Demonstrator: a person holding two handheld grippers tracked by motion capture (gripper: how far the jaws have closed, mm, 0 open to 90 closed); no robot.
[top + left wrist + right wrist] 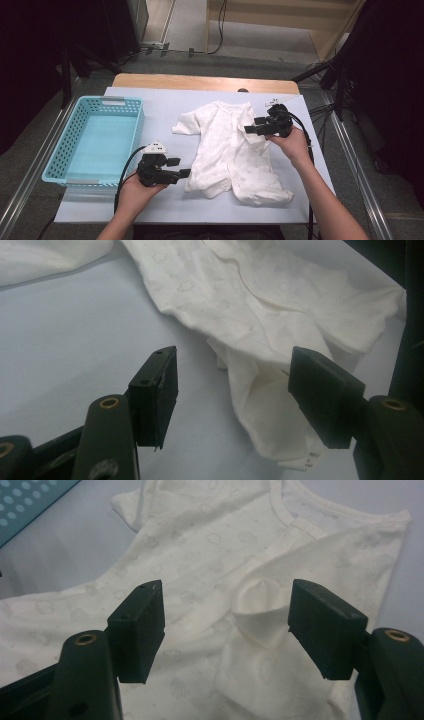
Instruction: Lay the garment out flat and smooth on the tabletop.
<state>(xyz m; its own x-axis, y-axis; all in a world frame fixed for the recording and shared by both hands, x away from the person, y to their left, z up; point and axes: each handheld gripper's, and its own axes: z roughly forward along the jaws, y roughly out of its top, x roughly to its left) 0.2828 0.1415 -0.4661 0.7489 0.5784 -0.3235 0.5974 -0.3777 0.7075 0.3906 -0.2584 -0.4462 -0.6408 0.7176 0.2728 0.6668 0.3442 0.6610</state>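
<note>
Nearest, the left gripper (182, 167) hovers, jaws spread and empty, beside the near-left leg of the white baby romper (227, 150) lying flat mid-surface. The right gripper (251, 125), jaws spread, has apparently folded the right sleeve in. Next, probably, folding the leg; the blue basket (60, 160) waits left.

Right gripper (227, 612) hangs over the white baby romper (210, 555), its two black jaws standing apart with nothing pinched between the pads. Between them sits a folded-over sleeve (262, 617), its cuff puckered up into a small peak just beside the right-hand jaw. The cloth carries a faint cloud print, and a ribbed neckline curves across the top. Pale surface (55, 550) runs along the left, and a corner of a turquoise perforated basket (25, 502) sits at the upper left.
</note>
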